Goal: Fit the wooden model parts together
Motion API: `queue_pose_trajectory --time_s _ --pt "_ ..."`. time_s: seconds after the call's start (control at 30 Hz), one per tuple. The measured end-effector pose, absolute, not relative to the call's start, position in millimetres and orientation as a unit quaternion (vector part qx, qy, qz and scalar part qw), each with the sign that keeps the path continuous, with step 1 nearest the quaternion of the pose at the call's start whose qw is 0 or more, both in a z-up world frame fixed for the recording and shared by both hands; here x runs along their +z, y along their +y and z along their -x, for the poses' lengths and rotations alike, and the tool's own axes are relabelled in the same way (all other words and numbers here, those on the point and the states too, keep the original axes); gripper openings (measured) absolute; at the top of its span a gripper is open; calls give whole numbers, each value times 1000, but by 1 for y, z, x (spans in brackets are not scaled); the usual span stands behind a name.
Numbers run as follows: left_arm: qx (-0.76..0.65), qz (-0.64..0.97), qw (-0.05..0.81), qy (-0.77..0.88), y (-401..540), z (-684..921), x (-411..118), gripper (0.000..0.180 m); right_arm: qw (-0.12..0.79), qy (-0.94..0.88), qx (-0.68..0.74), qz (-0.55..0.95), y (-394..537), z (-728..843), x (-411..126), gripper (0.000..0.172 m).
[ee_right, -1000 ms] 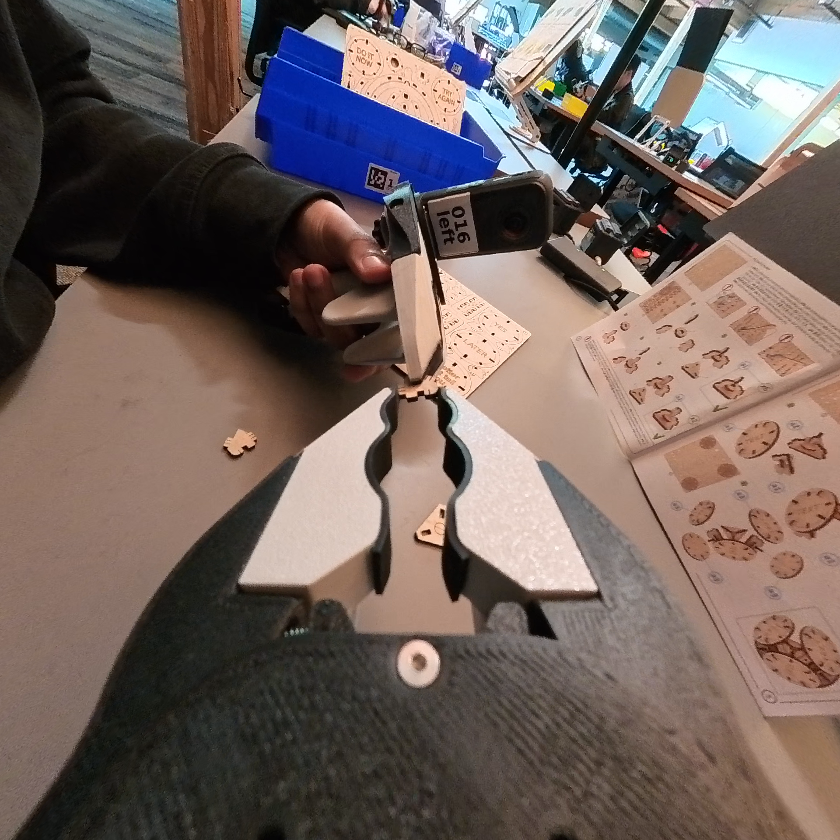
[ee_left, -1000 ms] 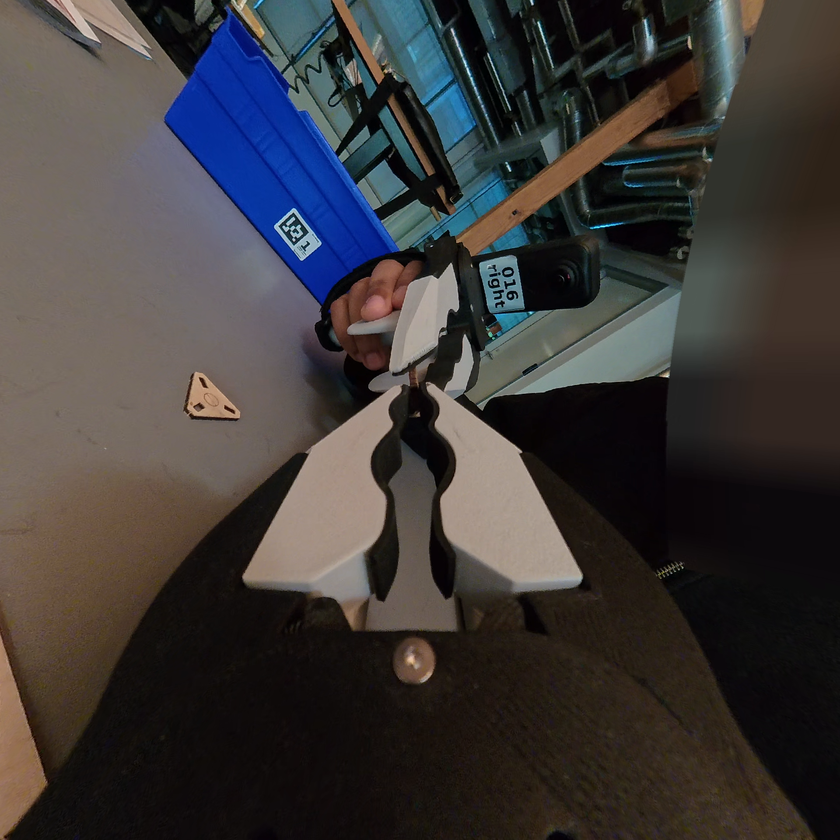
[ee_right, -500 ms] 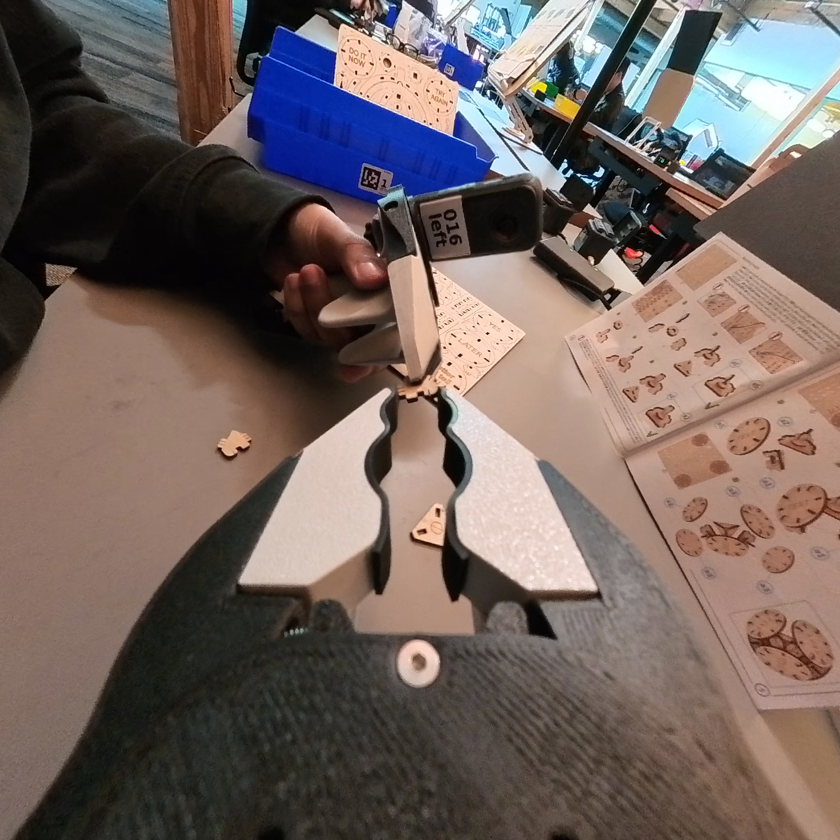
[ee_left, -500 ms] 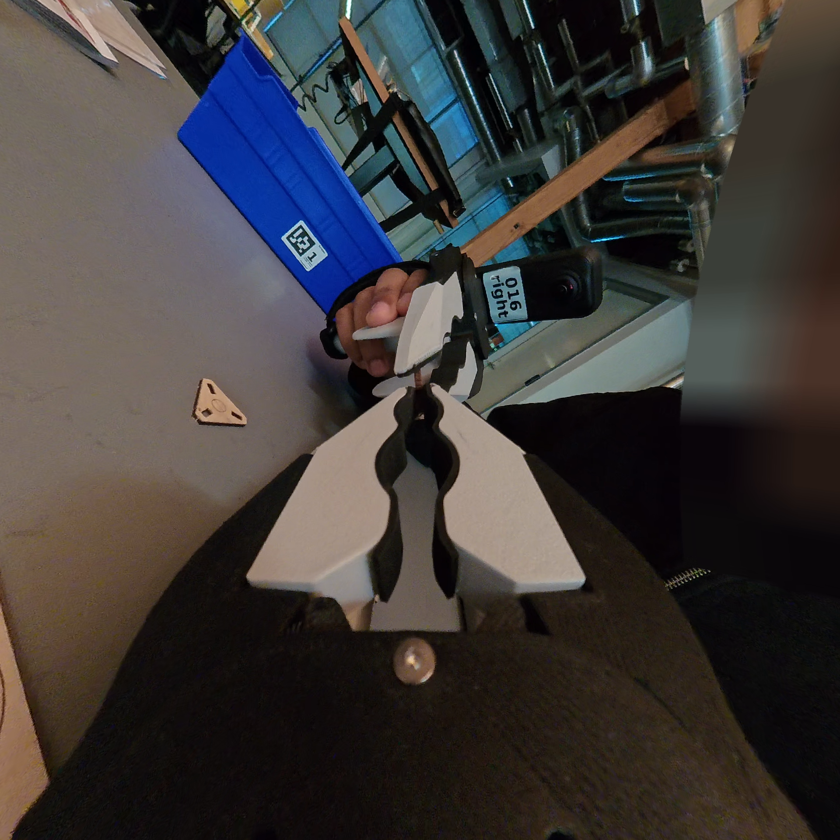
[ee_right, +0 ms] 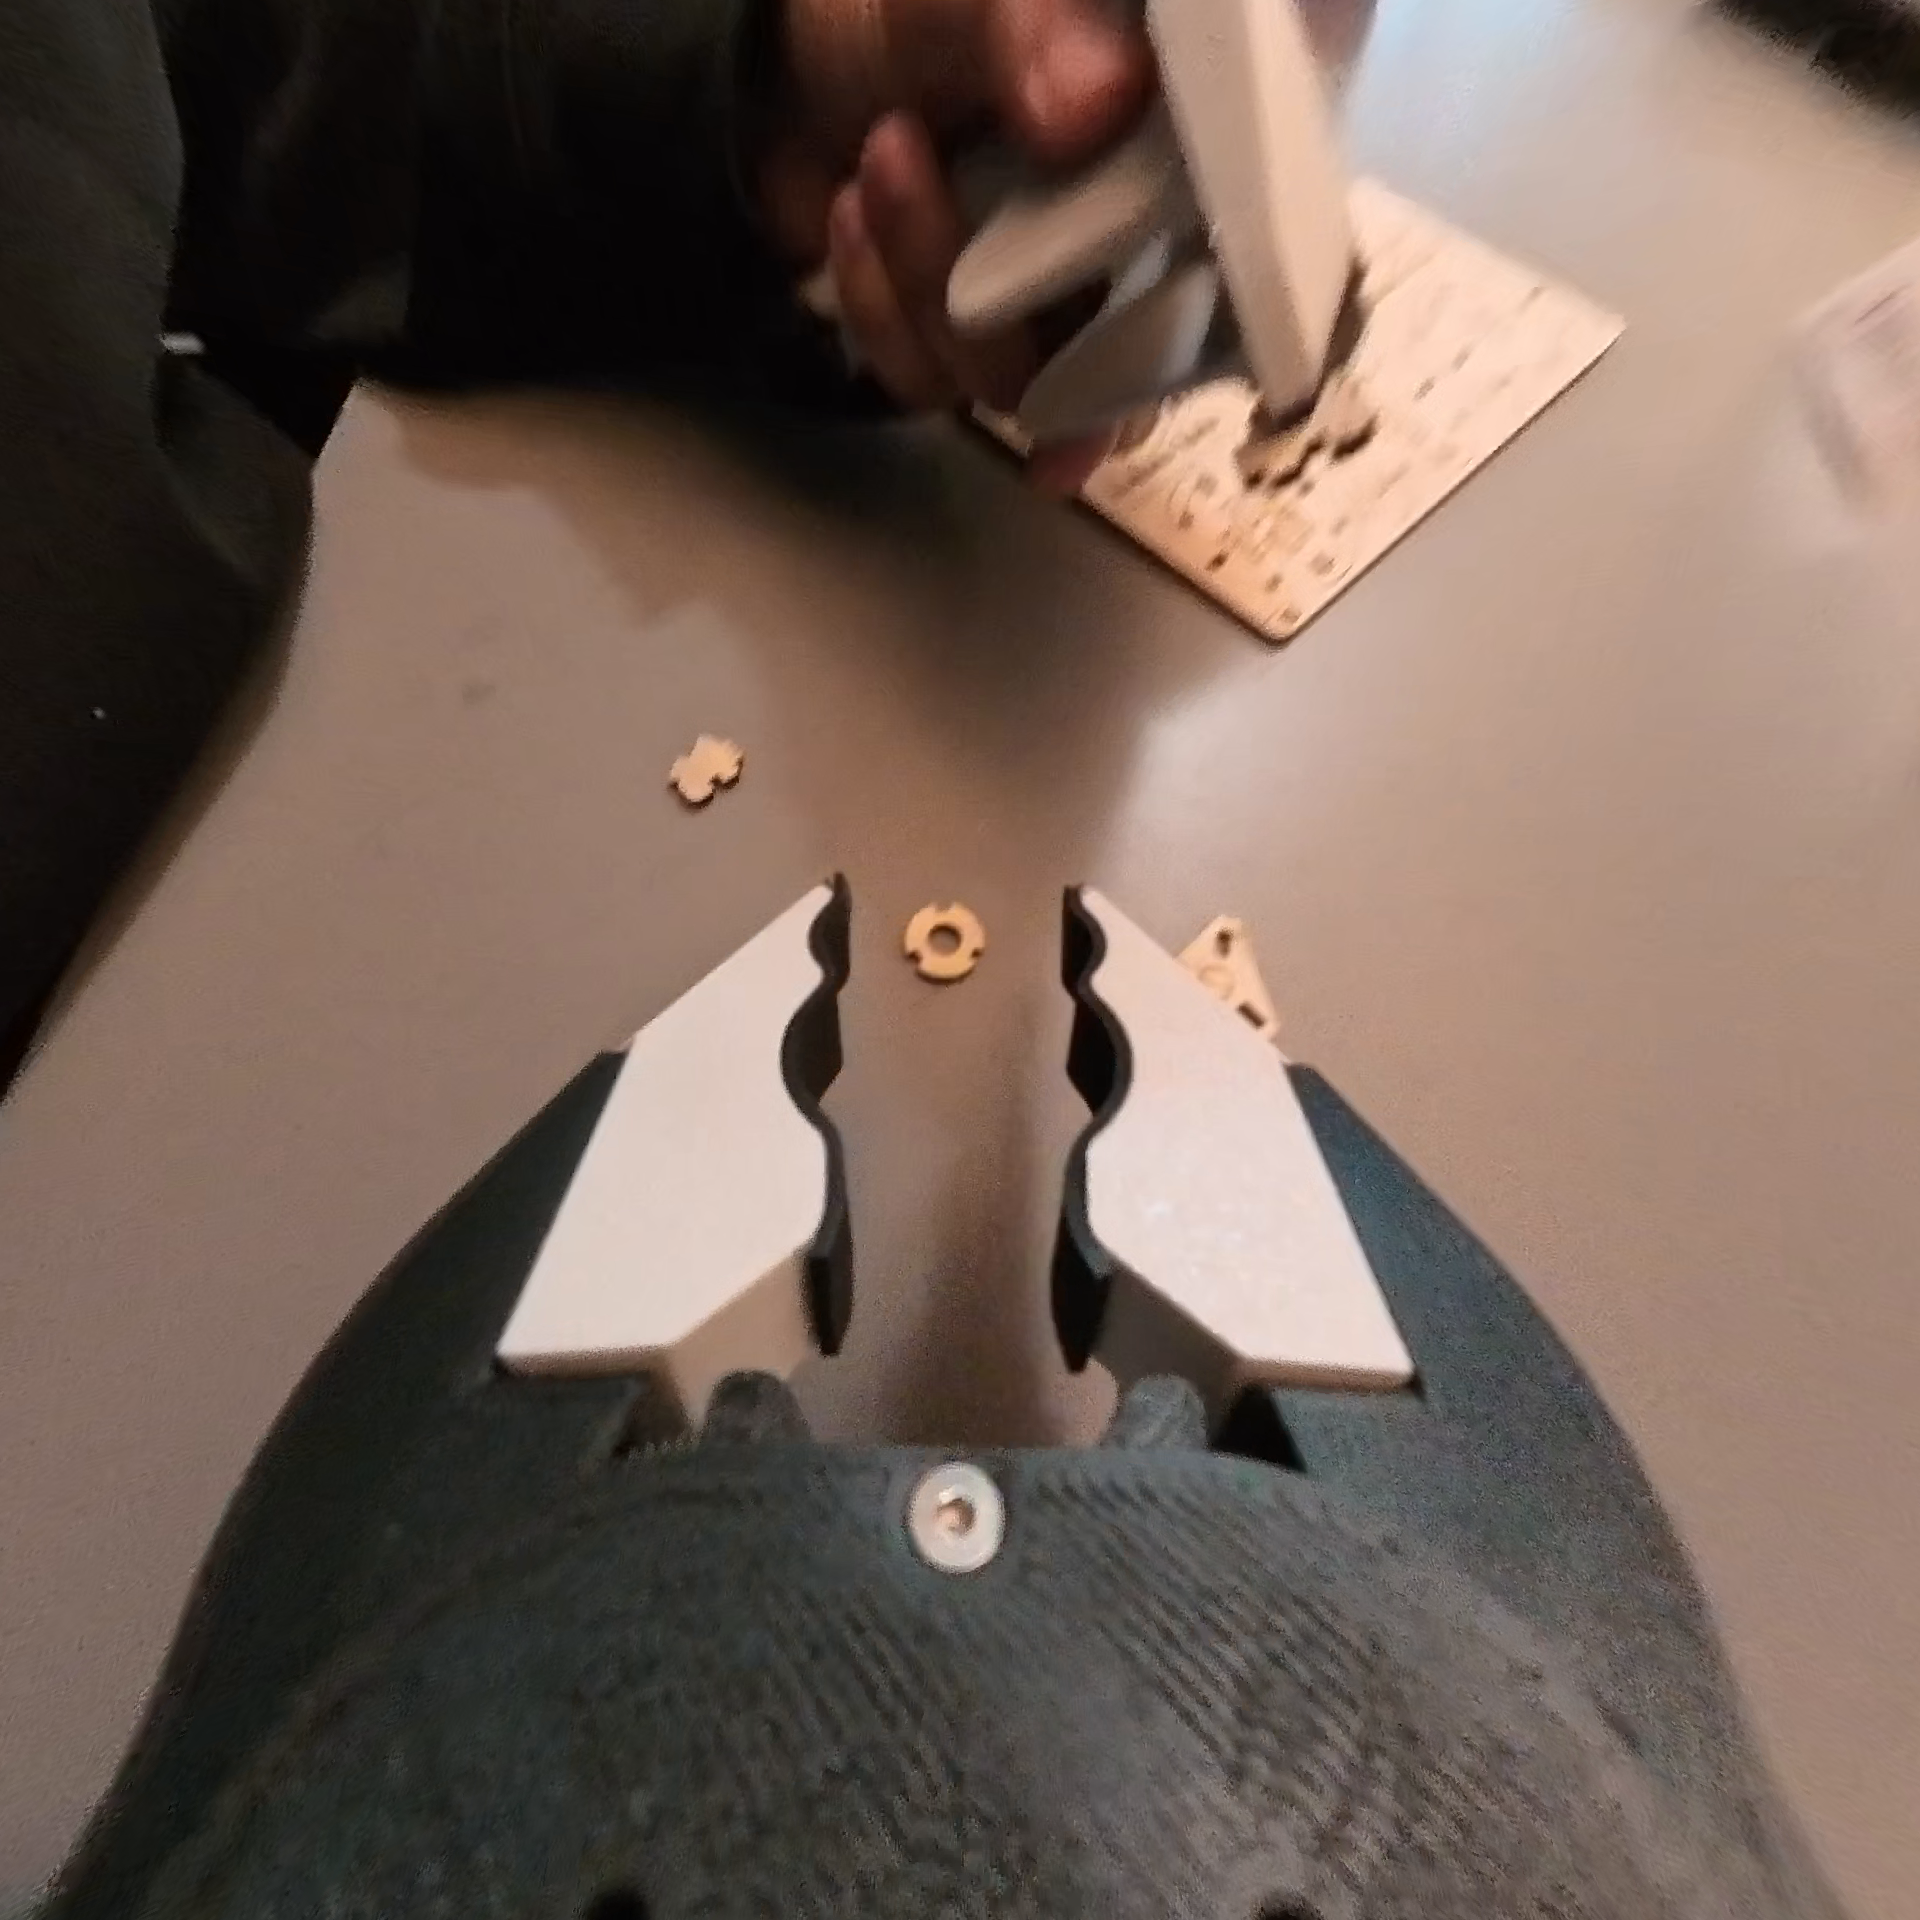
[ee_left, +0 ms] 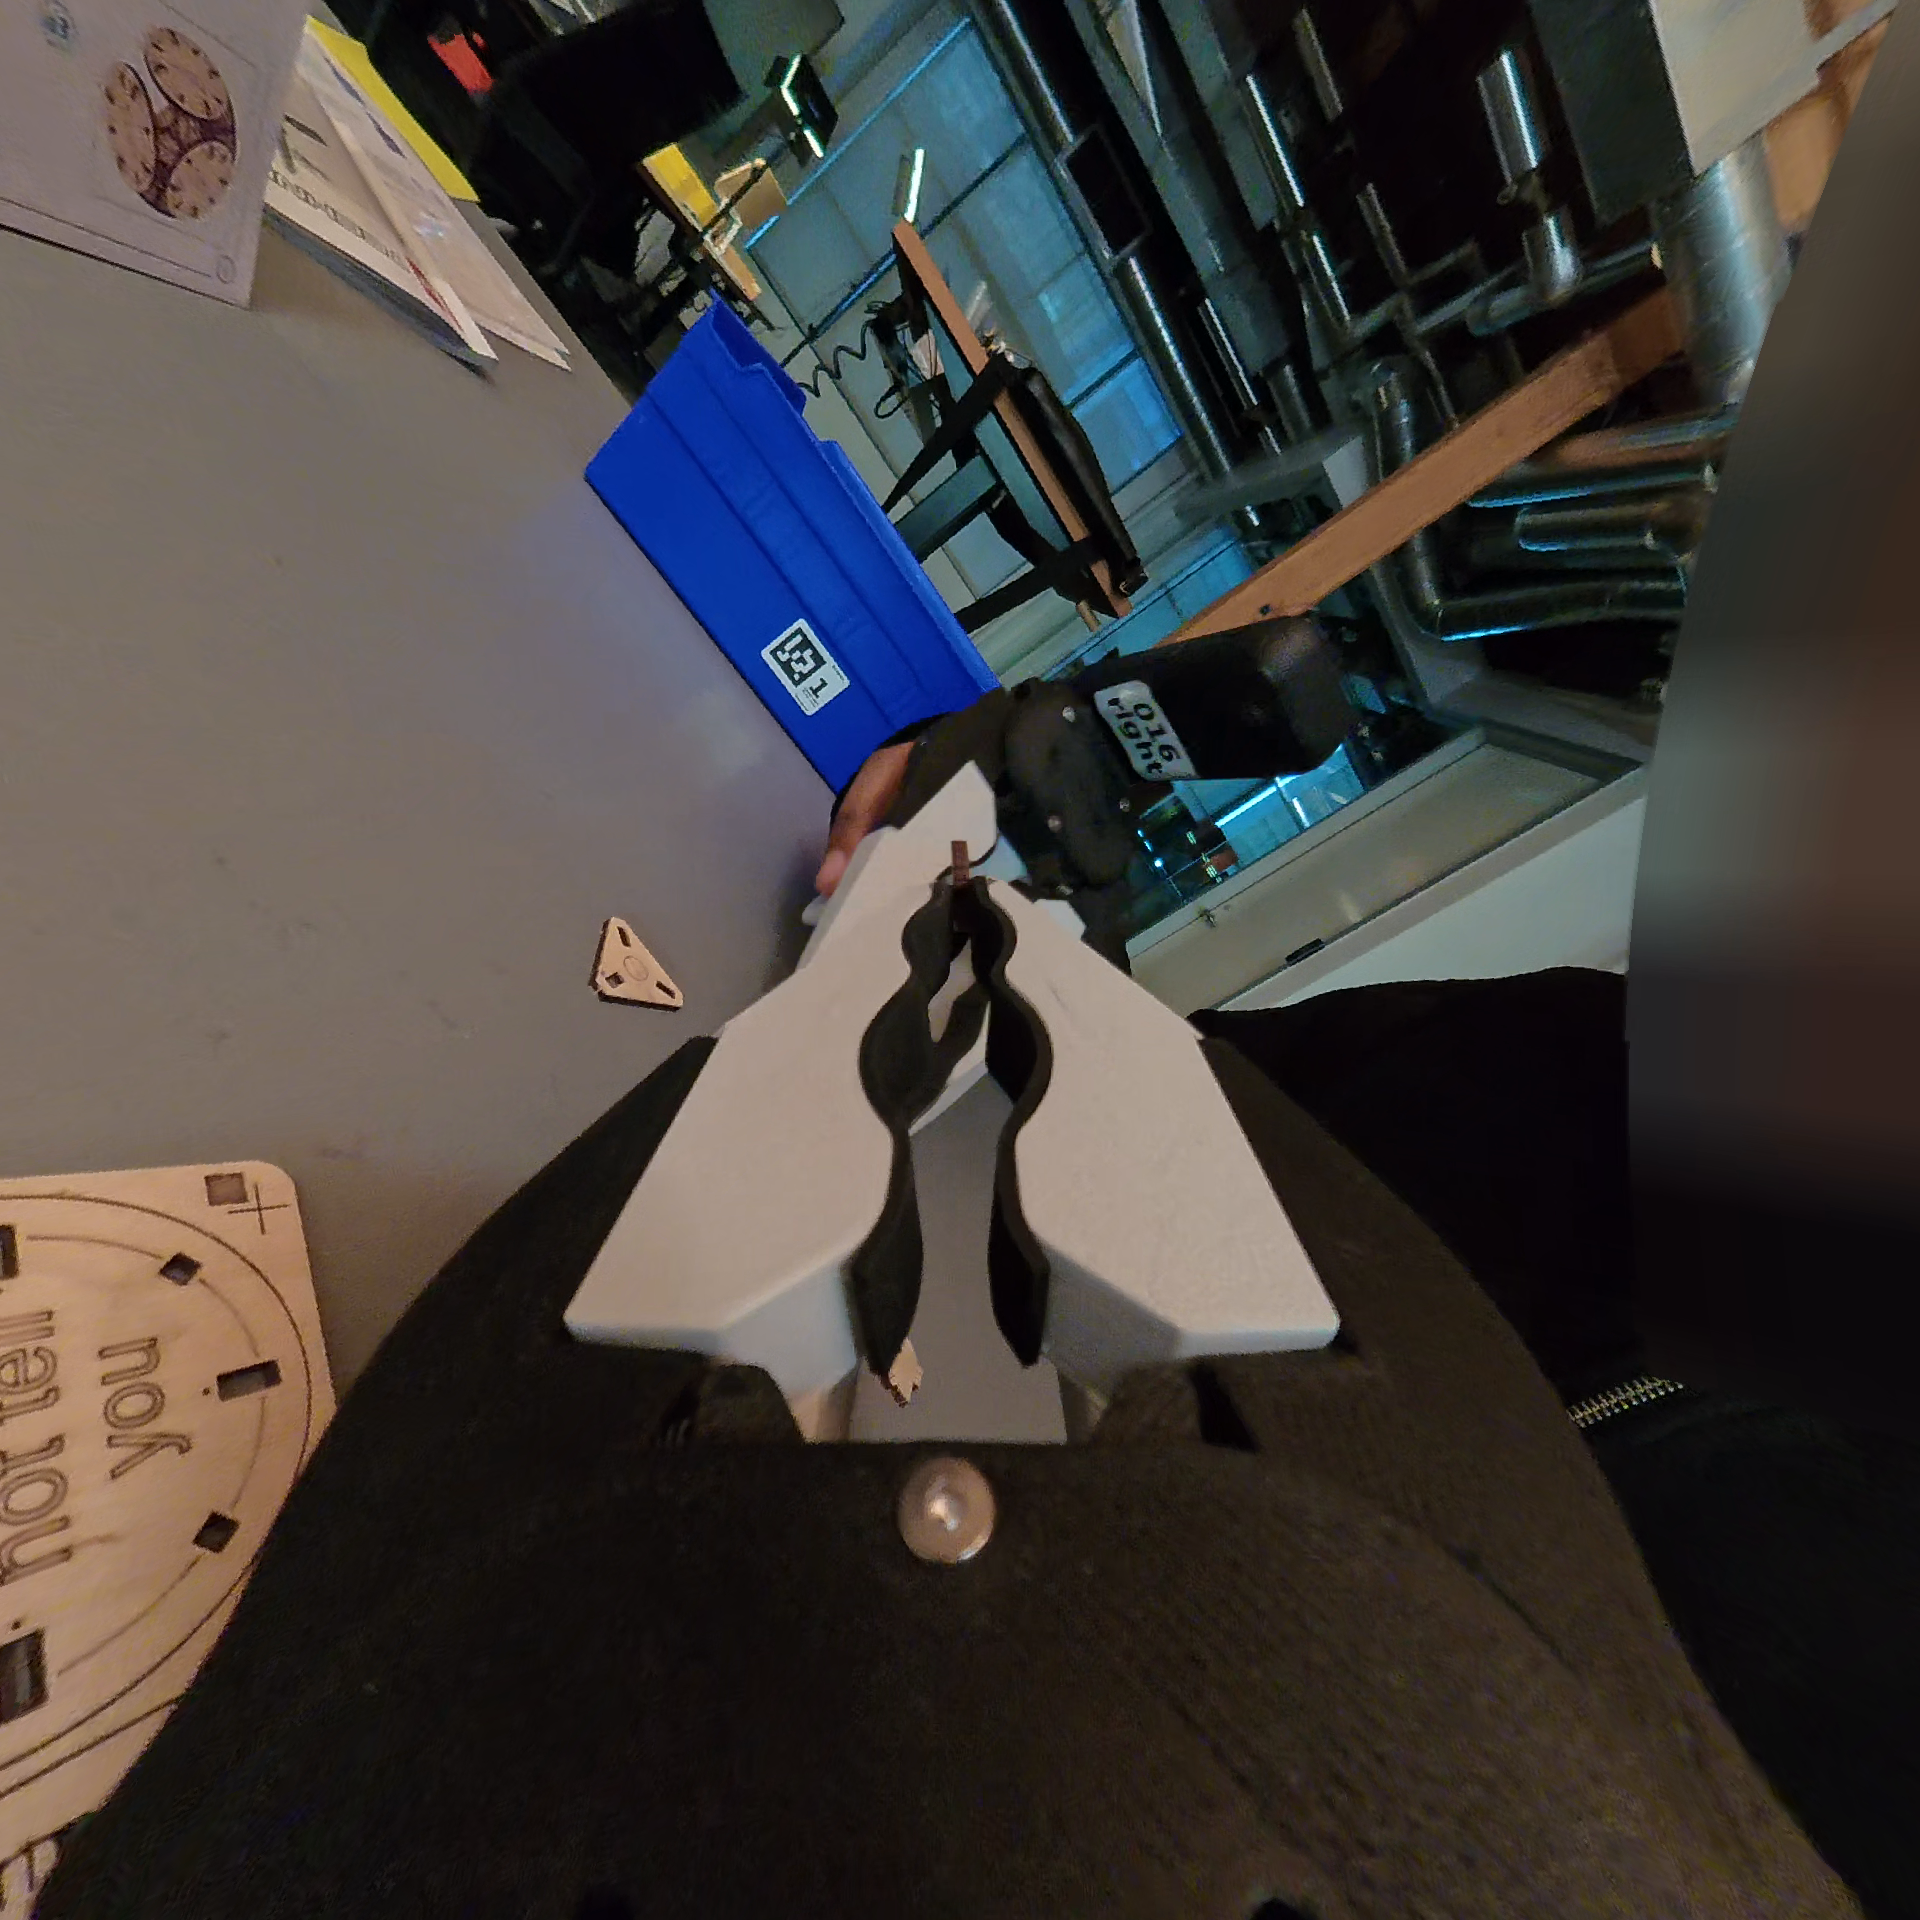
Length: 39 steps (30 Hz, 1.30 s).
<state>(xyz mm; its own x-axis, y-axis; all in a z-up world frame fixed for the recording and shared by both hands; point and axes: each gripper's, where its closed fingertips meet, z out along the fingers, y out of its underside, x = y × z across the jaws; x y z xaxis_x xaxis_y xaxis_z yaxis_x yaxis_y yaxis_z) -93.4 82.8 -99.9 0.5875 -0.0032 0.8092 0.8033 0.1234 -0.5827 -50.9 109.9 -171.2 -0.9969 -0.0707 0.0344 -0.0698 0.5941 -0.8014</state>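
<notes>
Since a second ago the right tool (ee_right: pixel 956 914) has spread apart and dropped low over the bench (ee_right: pixel 1455 831), a notched wooden ring (ee_right: pixel 943 943) lying loose between its fingers. The left tool (ee_left: pixel 961 894), tilted upward, stays clenched on a thin wooden piece (ee_left: pixel 960 860).

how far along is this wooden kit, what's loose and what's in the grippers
Done: three small wooden parts lie loose on the table: a notched ring, a triangle and a lobed piece. In hand: the left gripper is shut on a thin wooden sliver. The right gripper is open, with the ring untouched between its fingers. Left: no loose parts are joined; the cut sheet lies beyond.
</notes>
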Motion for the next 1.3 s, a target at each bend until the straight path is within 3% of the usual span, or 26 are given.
queue_pose_trajectory --time_s 0.23,0.4,0.47,0.57,0.7,0.9,1.07,1.3 --pt "-300 595 664 -338 85 92 -101 0 26 909 -414 29 111 50 -194 38" --pt "-298 601 661 -337 86 90 -103 0 28 910 -413 24 110 52 -195 14" --pt "-298 601 660 -338 86 91 -103 0 20 910 -413 29 109 52 -194 14" --pt "-301 600 652 -352 87 92 -108 0 -59 901 -428 34 105 69 -184 13" --pt "-348 561 653 -371 87 94 -107 0 -236 845 -478 43 110 100 -137 12" --pt "-378 548 644 -377 91 91 -110 0 -442 751 -469 146 107 100 -96 12" --pt "-422 511 649 -373 88 89 -100 0 -535 713 -394 222 98 94 -96 12" --pt "-442 498 652 -364 87 86 -94 0 -594 677 -339 271 92 86 -90 12"
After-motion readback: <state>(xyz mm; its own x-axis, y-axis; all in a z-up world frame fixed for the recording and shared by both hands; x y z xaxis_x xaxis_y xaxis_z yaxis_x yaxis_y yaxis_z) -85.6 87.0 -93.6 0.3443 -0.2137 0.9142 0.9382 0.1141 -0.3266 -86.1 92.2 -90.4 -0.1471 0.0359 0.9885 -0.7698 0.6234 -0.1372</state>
